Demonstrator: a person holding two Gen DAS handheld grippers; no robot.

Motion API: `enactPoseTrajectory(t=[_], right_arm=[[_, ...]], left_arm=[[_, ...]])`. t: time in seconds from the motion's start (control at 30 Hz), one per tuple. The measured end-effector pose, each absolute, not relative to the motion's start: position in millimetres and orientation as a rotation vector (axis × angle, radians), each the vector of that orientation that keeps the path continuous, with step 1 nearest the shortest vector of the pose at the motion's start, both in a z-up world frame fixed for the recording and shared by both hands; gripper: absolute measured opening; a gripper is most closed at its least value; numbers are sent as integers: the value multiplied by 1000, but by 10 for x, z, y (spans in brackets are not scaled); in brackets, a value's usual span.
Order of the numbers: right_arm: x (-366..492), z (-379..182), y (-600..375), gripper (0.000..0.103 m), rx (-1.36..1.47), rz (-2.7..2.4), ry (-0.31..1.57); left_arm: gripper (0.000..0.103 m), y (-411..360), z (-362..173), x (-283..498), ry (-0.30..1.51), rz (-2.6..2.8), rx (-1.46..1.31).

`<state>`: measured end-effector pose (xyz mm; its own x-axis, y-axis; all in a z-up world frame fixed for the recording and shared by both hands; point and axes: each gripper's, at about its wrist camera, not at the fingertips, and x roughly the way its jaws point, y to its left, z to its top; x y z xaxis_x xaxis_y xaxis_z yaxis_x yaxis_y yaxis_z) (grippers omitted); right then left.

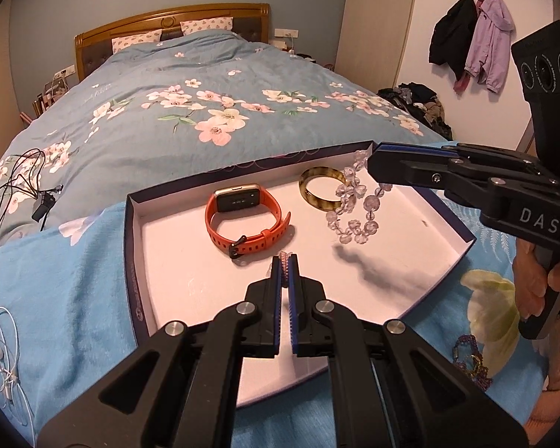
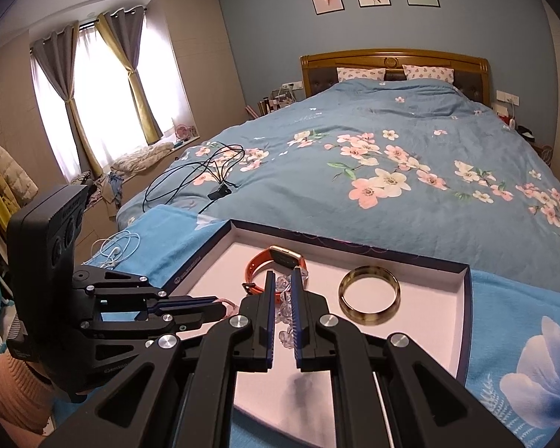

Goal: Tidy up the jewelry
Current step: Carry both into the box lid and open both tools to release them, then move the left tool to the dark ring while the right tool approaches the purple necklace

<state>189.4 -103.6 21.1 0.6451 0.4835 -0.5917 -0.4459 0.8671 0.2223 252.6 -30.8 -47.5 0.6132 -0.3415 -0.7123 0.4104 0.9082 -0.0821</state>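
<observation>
A shallow white tray with a dark blue rim [image 1: 130, 246] lies on a light blue blanket on the bed. An orange watch [image 1: 242, 220] and an amber bangle [image 1: 323, 188] lie in it. Low over the tray's near middle, my left gripper [image 1: 286, 268] is shut on a thin pink bracelet [image 1: 285, 255]. My right gripper [image 1: 373, 162] comes in from the right, shut on a string of clear crystal beads [image 1: 354, 220] that hangs down onto the tray floor. In the right wrist view, the beads [image 2: 284, 313] sit between the right gripper's [image 2: 282, 280] fingers, the bangle [image 2: 369, 295] to the right.
A purple beaded piece [image 1: 470, 362] lies on the blanket right of the tray. White earphones [image 1: 0, 351] lie at the blanket's left edge and black cables [image 1: 26, 179] on the floral duvet. A person's hand [image 1: 534, 283] grips the right handle.
</observation>
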Motion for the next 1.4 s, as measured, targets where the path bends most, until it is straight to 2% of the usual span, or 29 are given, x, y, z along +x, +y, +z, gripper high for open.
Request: enactPoseTrajectory(t=[0.77, 1.0, 1.13, 1.23, 1.33, 1.4], right_arm=[[2068, -123, -1258, 7, 40, 400, 788], [2080, -155, -1286, 8, 26, 379, 790], [2050, -145, -1318, 17, 27, 366, 787], [2002, -121, -1360, 21, 29, 357, 779], [1945, -99, -1406, 27, 33, 353, 770], [1884, -73, -1426, 27, 34, 352, 763]], left_arm=[[6, -229, -810, 2898, 912, -412, 7], [19, -182, -744, 2852, 882, -396, -3], [32, -164, -621, 2761, 838, -373, 9], [38, -113, -520, 2662, 808, -364, 10], [43, -85, -432, 2545, 783, -356, 20], [44, -51, -374, 2432, 762, -356, 25]])
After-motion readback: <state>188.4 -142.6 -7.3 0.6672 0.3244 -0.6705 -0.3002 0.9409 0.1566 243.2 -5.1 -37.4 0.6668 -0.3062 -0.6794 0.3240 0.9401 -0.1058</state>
